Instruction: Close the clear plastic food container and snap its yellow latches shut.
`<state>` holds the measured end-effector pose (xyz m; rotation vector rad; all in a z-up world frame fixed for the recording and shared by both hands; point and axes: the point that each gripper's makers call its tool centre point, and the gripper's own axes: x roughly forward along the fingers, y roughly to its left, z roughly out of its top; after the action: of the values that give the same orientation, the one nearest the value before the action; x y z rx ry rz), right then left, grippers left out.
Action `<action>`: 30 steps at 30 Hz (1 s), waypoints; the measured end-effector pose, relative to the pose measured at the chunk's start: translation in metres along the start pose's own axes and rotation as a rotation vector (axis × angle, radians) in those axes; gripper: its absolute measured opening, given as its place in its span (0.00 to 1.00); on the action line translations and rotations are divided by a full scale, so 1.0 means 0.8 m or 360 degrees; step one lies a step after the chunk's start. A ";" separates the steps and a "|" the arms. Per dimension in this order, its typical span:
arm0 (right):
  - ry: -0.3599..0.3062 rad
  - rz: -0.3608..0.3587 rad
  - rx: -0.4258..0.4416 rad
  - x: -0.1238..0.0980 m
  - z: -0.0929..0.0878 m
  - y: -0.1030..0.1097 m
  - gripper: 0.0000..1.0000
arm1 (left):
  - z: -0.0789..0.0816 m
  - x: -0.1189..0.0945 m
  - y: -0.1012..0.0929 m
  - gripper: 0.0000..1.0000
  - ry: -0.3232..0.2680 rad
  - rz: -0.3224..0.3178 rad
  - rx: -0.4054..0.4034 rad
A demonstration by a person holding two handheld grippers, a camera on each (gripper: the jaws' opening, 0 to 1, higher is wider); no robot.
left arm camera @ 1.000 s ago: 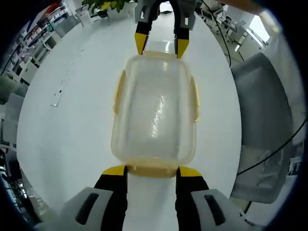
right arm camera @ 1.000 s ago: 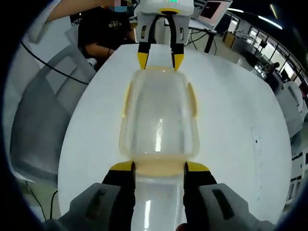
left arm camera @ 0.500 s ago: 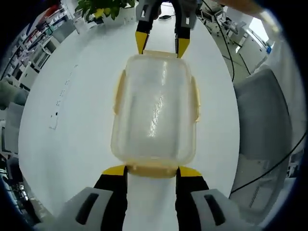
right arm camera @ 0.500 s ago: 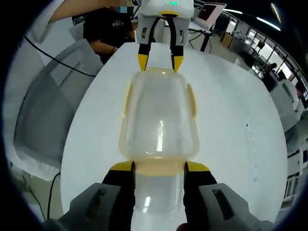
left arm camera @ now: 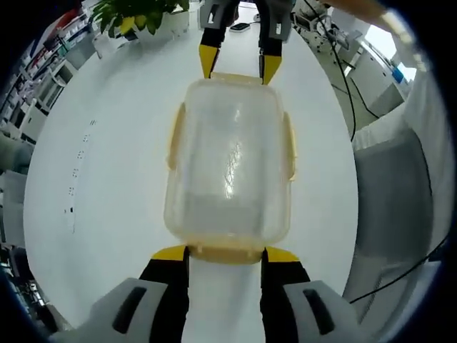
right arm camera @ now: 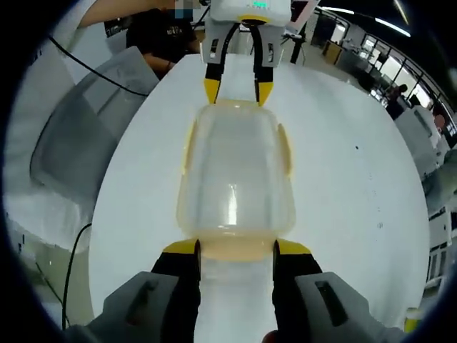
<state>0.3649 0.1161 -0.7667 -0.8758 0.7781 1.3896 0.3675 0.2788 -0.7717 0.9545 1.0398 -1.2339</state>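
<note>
The clear plastic container (left arm camera: 228,157) with its lid on hangs lengthwise between both grippers above the white table (left arm camera: 100,179). My left gripper (left arm camera: 225,251) is shut on the near yellow end latch (left arm camera: 226,250). The right gripper (left arm camera: 239,68) grips the far end. In the right gripper view the container (right arm camera: 235,179) runs away from my right gripper (right arm camera: 235,246), which holds its near end latch (right arm camera: 235,248), and the left gripper (right arm camera: 235,89) clamps the far end. Yellow side latches (left arm camera: 173,136) (left arm camera: 289,146) lie along the long sides; I cannot tell if they are snapped.
A grey chair (left arm camera: 396,193) with a black cable stands beside the round table, also seen as the chair (right arm camera: 78,136). A green plant (left arm camera: 132,14) sits at the table's far edge. A seated person (right arm camera: 153,36) is behind the table. Desks and shelves lie beyond.
The room behind has swung around in both views while the container stays fixed between the two grippers: both hands and container have turned together over the table. Both grips are unchanged.
</note>
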 end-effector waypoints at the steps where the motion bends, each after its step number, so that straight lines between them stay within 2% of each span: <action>1: -0.0010 -0.0002 0.0012 -0.002 -0.004 0.000 0.35 | 0.005 0.001 0.001 0.32 0.0002 -0.0005 0.0008; 8: -0.0009 -0.0005 0.0026 -0.006 -0.023 -0.001 0.35 | 0.025 0.009 0.002 0.32 0.0017 -0.0011 0.0028; 23: 0.0057 -0.0013 0.0026 -0.002 -0.047 0.002 0.36 | 0.041 0.026 -0.001 0.32 0.0070 -0.0026 0.0029; 30: 0.0062 -0.0014 0.0035 0.001 -0.049 0.003 0.36 | 0.039 0.029 0.000 0.33 0.0101 -0.0026 0.0043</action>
<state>0.3646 0.0820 -0.7868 -0.8901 0.8170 1.3575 0.3713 0.2430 -0.7860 1.0133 1.0851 -1.2408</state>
